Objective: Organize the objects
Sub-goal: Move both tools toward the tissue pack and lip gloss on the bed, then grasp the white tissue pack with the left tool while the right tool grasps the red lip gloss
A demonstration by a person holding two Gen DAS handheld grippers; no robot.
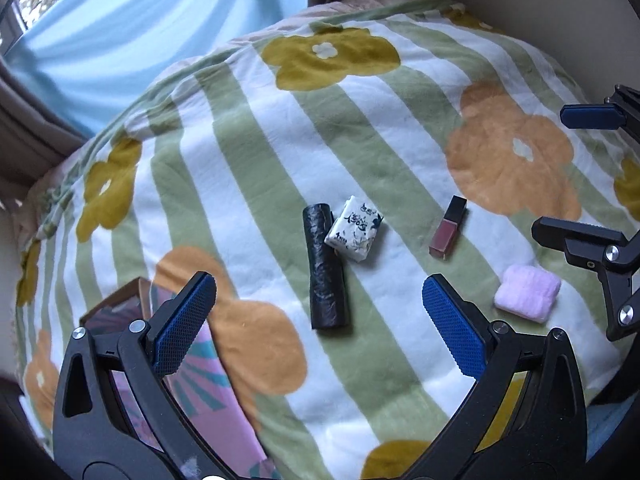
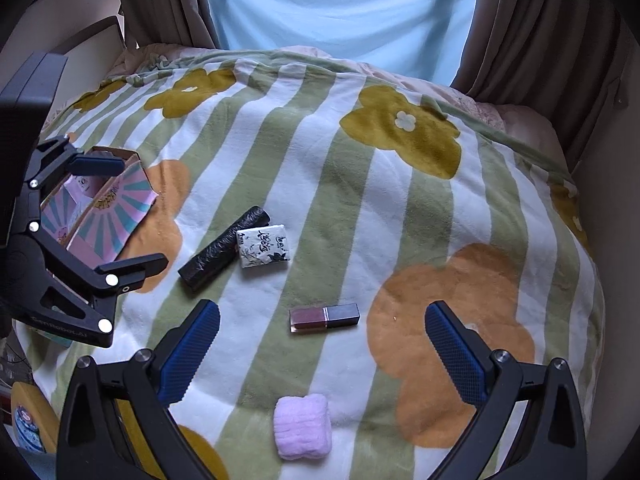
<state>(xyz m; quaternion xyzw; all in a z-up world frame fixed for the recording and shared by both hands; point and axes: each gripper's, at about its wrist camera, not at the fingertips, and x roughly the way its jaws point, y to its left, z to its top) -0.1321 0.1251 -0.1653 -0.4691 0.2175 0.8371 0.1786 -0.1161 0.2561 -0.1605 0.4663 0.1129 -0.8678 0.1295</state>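
On the striped flower blanket [image 1: 280,152] lie a black roll of bags [image 1: 326,268] [image 2: 224,246], with a white printed tissue pack [image 1: 354,228] [image 2: 263,246] touching it. A dark red lip gloss tube [image 1: 448,226] [image 2: 324,317] and a folded pink cloth [image 1: 527,293] [image 2: 303,426] lie apart to the right. An open pink-and-teal cardboard box [image 1: 120,316] [image 2: 100,216] sits at the left. My left gripper [image 1: 319,282] [image 2: 141,213] hovers open and empty beside the box. My right gripper [image 2: 323,308] [image 1: 551,171] hangs open above the gloss and cloth, holding nothing.
The blanket [image 2: 400,208] covers a bed that drops off at the near and right edges. Pale blue curtain [image 2: 340,8] and brown drapes [image 2: 532,32] hang behind it. A yellow container [image 2: 30,420] sits low at the left, off the bed.
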